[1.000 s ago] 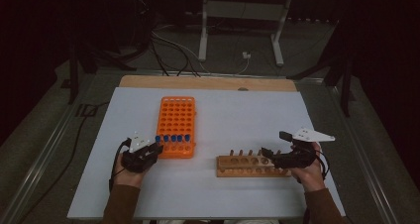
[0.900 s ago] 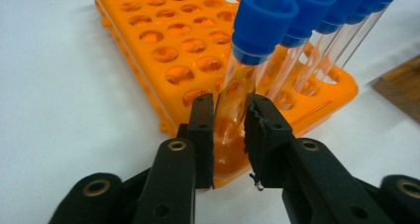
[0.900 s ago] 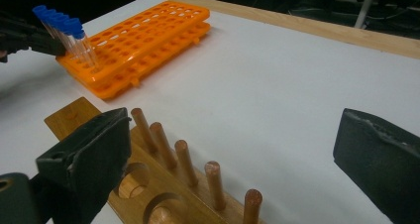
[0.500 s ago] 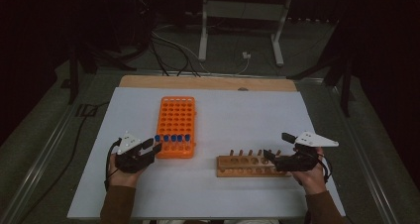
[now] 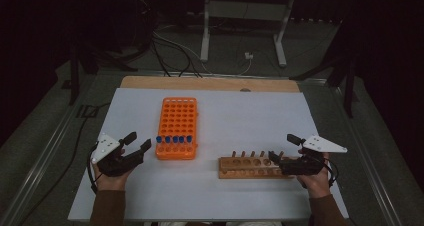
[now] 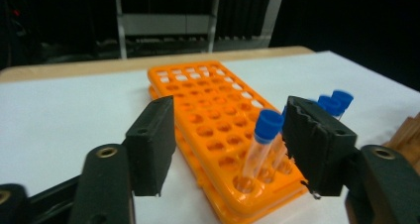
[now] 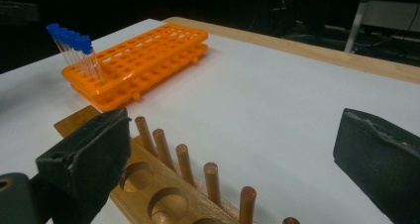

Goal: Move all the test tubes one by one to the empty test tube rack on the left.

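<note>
The white table (image 5: pixel 225 121) carries two racks. Left of centre stands the orange tube rack (image 5: pixel 177 127), long axis running near to far; to its right, nearer the person, lies the wooden peg rack (image 5: pixel 250 167) with a row of pegs along its far edge and round holes in front. Five blue-capped tubes (image 5: pixel 173 139) stand upright along the orange rack's near row.

The left gripper (image 5: pixel 138 145) has just changed: a second ago it sat at the rack's near-left corner, and now it is drawn back to the left with its jaws just opened and nothing between them. In the left gripper view the closest blue-capped tube (image 6: pixel 262 142) stands free in its hole, beyond the pads — so a tube has probably just been seated and released.

The right gripper (image 5: pixel 283 148) waits over the right end of the wooden rack, jaws wide apart and empty — whether a pad touches the wood is hard to say.
</note>
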